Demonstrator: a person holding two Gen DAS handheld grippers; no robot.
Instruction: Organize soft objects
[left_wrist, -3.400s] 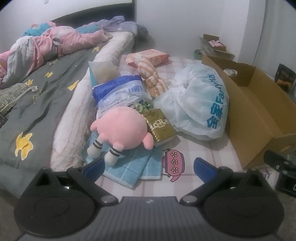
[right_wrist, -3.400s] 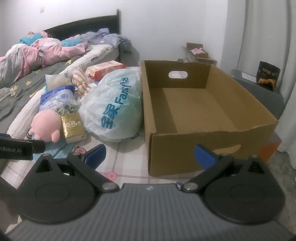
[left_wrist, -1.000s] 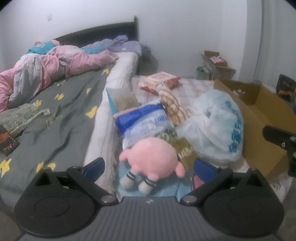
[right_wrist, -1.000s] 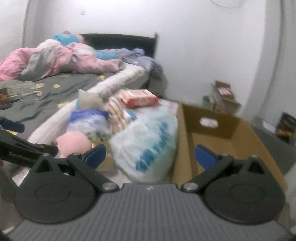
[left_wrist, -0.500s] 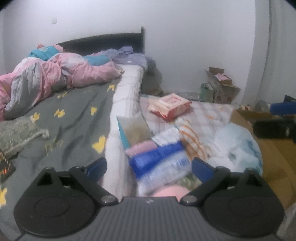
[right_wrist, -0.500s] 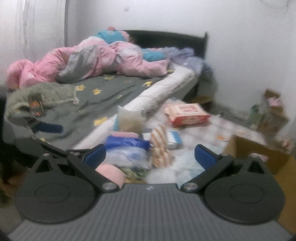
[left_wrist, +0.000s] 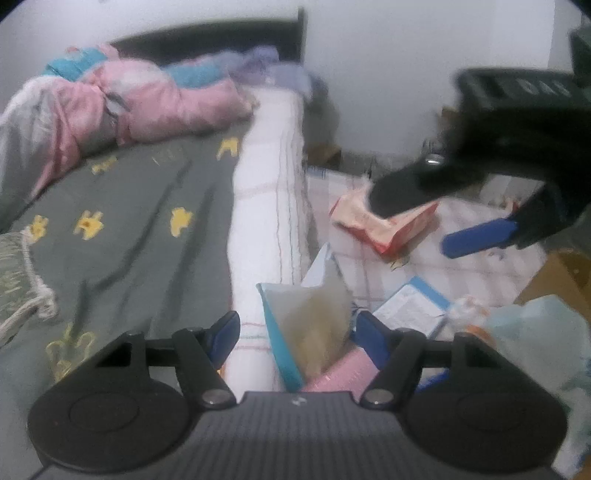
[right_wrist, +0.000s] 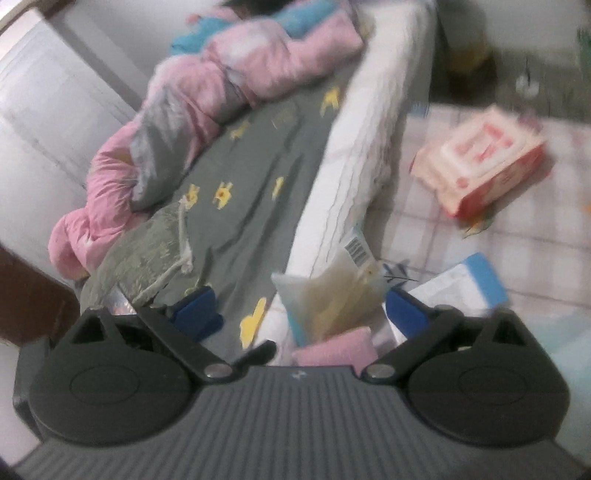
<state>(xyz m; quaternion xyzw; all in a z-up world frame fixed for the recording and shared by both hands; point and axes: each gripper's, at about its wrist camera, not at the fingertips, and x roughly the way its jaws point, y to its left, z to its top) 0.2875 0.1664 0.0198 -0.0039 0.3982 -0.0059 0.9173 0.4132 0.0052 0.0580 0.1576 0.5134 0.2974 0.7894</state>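
Both views are motion-blurred. No brand name or wording is legible; the only readable marking is a barcode label (right_wrist: 357, 249) on the upper corner of the translucent pouch (right_wrist: 332, 299).

Left wrist view: the left gripper (left_wrist: 297, 332) has its jaws closing; the translucent pouch (left_wrist: 314, 325), teal-edged with pale tan contents, stands between the blue fingers (left_wrist: 371, 338), but the pads do not press on it. A pink soft item (left_wrist: 340, 373) lies just in front of the gripper body, touching the pouch base. The right gripper (left_wrist: 439, 218) hangs at far right above the pink-and-white wipes pack (left_wrist: 380, 225), one blue finger (left_wrist: 480, 236) showing. A blue-bordered white packet (left_wrist: 410, 308) lies right of the pouch; a pale plastic bag (left_wrist: 535, 332) sits at near right.

Right wrist view: the right gripper (right_wrist: 299, 310) is wide apart, jaws just beginning to close, nothing pressed between them; the pouch and pink soft item (right_wrist: 336, 349) lie below the gap. The wipes pack (right_wrist: 480, 166) rests on the checked mat (right_wrist: 443, 236) at far right. The bed (right_wrist: 258, 177) with its pink quilt (right_wrist: 221, 92) fills the left.

Compared with one second earlier, the pink plush toy and cardboard box have left both views, and both grippers have moved towards the pouch beside the mattress.
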